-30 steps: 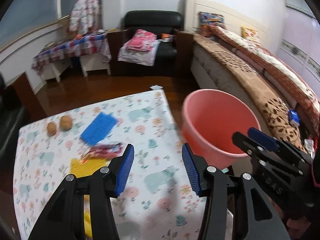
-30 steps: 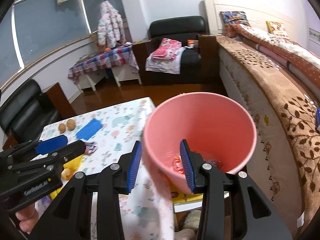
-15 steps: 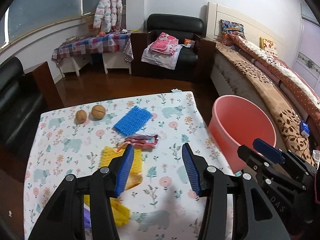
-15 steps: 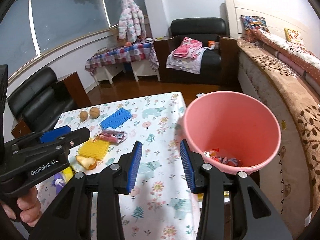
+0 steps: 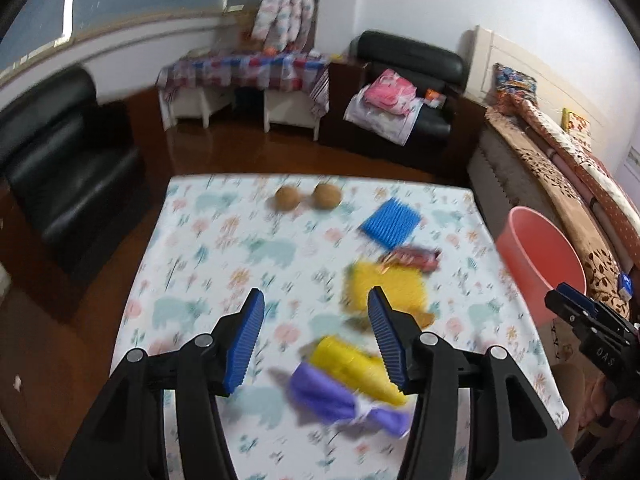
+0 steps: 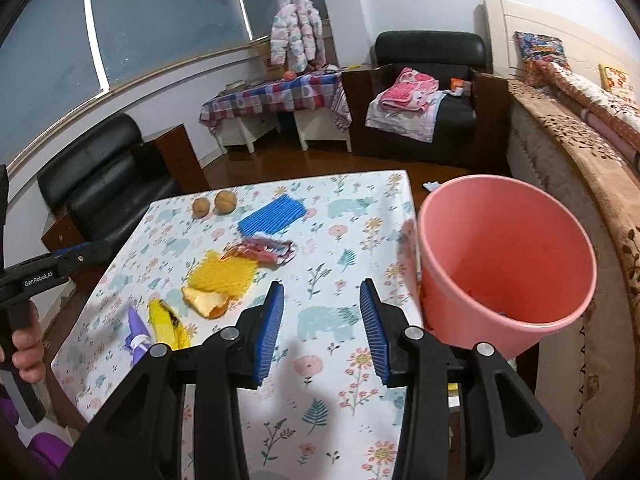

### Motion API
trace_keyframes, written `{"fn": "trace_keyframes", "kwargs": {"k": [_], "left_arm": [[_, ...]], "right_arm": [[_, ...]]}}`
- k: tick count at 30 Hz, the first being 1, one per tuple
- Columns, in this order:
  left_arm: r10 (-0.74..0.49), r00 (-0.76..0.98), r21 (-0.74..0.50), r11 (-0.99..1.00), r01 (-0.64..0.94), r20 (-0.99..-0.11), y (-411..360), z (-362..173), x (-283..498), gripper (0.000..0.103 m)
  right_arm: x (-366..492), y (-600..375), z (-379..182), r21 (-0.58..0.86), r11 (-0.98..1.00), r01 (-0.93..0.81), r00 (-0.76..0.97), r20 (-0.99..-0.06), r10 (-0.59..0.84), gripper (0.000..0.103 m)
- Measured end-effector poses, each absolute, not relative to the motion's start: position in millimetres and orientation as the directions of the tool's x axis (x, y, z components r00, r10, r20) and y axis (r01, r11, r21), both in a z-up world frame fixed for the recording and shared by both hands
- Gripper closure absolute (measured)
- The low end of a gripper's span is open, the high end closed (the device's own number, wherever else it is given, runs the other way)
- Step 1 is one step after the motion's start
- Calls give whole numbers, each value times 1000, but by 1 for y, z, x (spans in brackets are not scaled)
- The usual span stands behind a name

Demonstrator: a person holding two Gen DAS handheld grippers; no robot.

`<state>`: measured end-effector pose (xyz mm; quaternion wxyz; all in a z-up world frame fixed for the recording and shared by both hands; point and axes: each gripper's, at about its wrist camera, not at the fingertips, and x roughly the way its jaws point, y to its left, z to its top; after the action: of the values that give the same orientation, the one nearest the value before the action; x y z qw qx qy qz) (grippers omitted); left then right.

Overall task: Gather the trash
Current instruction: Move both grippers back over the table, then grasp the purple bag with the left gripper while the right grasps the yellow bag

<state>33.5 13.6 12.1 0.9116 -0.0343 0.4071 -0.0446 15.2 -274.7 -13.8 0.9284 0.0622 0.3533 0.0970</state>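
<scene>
A pink bucket [image 6: 504, 260] stands off the table's right edge; it also shows in the left wrist view [image 5: 540, 256]. On the floral tablecloth [image 6: 332, 320] lie a purple wrapper [image 5: 340, 400], a yellow wrapper [image 5: 356, 368], a yellow mesh sleeve [image 6: 224, 272], orange peel [image 6: 208, 302], a red-pink snack wrapper [image 6: 264, 250], a blue mesh sleeve [image 6: 274, 214] and two walnuts [image 6: 214, 205]. My left gripper [image 5: 316, 336] is open and empty above the purple and yellow wrappers. My right gripper [image 6: 322, 328] is open and empty over the table, left of the bucket.
A black armchair [image 6: 104, 184] stands left of the table. A brown-covered bed [image 6: 580, 152] runs along the right, close to the bucket. A black sofa with pink clothes [image 6: 420, 92] and a checked side table [image 6: 276, 96] stand at the back.
Both grippers have swung left, away from the bucket. The left gripper now sits over the purple and yellow wrappers. The right gripper has drawn back from the bucket's rim to over the table.
</scene>
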Motion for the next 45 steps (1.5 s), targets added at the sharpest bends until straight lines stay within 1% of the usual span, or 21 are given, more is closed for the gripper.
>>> {"fn": "trace_keyframes", "kwargs": {"k": [6, 10, 12, 14, 17, 20, 21, 22, 23, 26, 27, 28, 29, 33, 35, 36, 37, 39, 40, 42, 45], "left_arm": [[-125, 567, -127, 991, 37, -814, 31, -15, 24, 50], [-230, 487, -253, 967, 20, -843, 34, -28, 21, 50], [-256, 455, -293, 956, -10, -853, 29, -33, 26, 50], [-249, 419, -287, 957, -30, -873, 21, -40, 32, 50], [-193, 364, -224, 974, -44, -911, 8, -53, 37, 50], [-192, 359, -224, 973, -49, -913, 3, -58, 38, 51], [-200, 360, -228, 973, -38, -911, 1, -57, 39, 59], [-204, 362, -230, 973, -30, -910, 0, -56, 39, 60], [-199, 363, -221, 975, -19, -910, -2, -55, 39, 64], [-181, 386, -193, 981, 9, -905, -2, -50, 39, 85], [-184, 391, -194, 981, 14, -902, 0, -48, 39, 87], [-189, 397, -200, 980, 15, -898, 4, -46, 38, 98], [-181, 407, -193, 981, 12, -895, 8, -45, 38, 103], [-149, 450, -167, 986, 0, -880, 24, -40, 35, 103], [-185, 459, -213, 977, -11, -869, 35, -38, 34, 103], [-212, 469, -247, 969, -15, -858, 40, -35, 33, 101], [-231, 484, -267, 964, -6, -844, 43, -33, 32, 95], [-260, 494, -278, 960, 39, -830, 44, -29, 29, 51], [-278, 489, -283, 957, 65, -827, 42, -29, 28, 47], [-335, 450, -287, 942, 172, -828, 34, -29, 27, 47], [-337, 424, -236, 932, 274, -840, 23, -36, 26, 47]], "right_arm": [[15, -262, -23, 179, 969, -172, 707, -662, 248, 63], [16, -255, -28, 172, 967, -190, 695, -672, 256, 63], [18, -253, -30, 181, 963, -198, 685, -677, 268, 63], [19, -249, -32, 183, 961, -210, 680, -679, 278, 63], [19, -246, -35, 180, 957, -226, 670, -685, 287, 63], [19, -243, -38, 189, 953, -238, 658, -690, 301, 63], [20, -242, -40, 192, 951, -242, 653, -693, 306, 63], [21, -241, -41, 194, 950, -245, 648, -696, 309, 63], [22, -239, -43, 199, 948, -249, 642, -699, 315, 63], [26, -232, -45, 228, 937, -266, 623, -701, 348, 63], [27, -229, -45, 240, 930, -278, 616, -699, 364, 63], [27, -224, -45, 260, 918, -301, 603, -693, 394, 63], [27, -220, -44, 271, 907, -321, 593, -689, 416, 63], [25, -188, -45, 279, 851, -445, 521, -692, 499, 63], [23, -171, -47, 250, 835, -490, 494, -709, 503, 63], [22, -167, -47, 240, 831, -502, 489, -714, 501, 63], [22, -162, -48, 226, 830, -510, 486, -721, 494, 63], [23, -155, -53, 208, 825, -525, 466, -741, 484, 63], [26, -152, -56, 200, 822, -533, 450, -755, 476, 63], [28, -148, -59, 171, 821, -545, 446, -770, 456, 63], [32, -146, -61, 165, 807, -567, 425, -781, 458, 63]]}}
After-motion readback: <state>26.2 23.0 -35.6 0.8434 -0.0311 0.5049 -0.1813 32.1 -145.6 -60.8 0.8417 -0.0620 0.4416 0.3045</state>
